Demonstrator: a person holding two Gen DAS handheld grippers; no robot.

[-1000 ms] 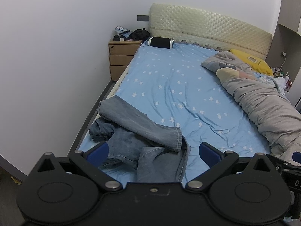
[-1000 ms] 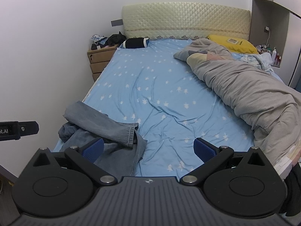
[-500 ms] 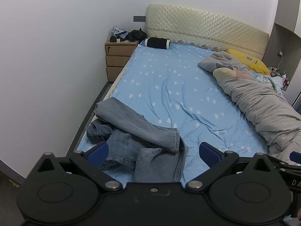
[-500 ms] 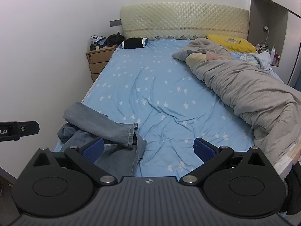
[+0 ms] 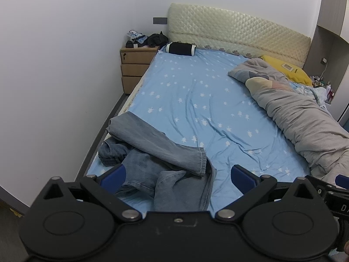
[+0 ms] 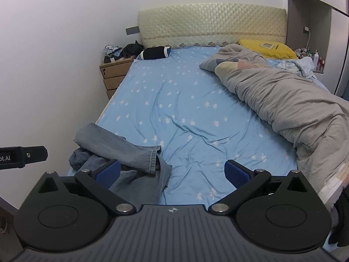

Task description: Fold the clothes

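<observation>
**While Both Tongs Gape, the Jeans Lie Rumpled**

Where the blue star-print bed sheet (image 5: 196,100) meets the near left corner of the bed, a pair of grey-blue jeans (image 5: 157,152) sits crumpled, one leg flopped across the rest. Left tongs (image 5: 177,175) hang spread wide above that heap, gripping nothing. Right tongs (image 6: 172,172) are likewise wide apart and empty, over the sheet just beside the denim. A grey duvet (image 6: 283,104) is bunched along the right side.

A pair of faded blue-grey jeans (image 5: 157,159) lies crumpled at the bed's near left corner. One leg crosses flat over the bunched remainder, its hem pointing toward the bed's middle, and the waistband end is rumpled at the left edge.
</observation>
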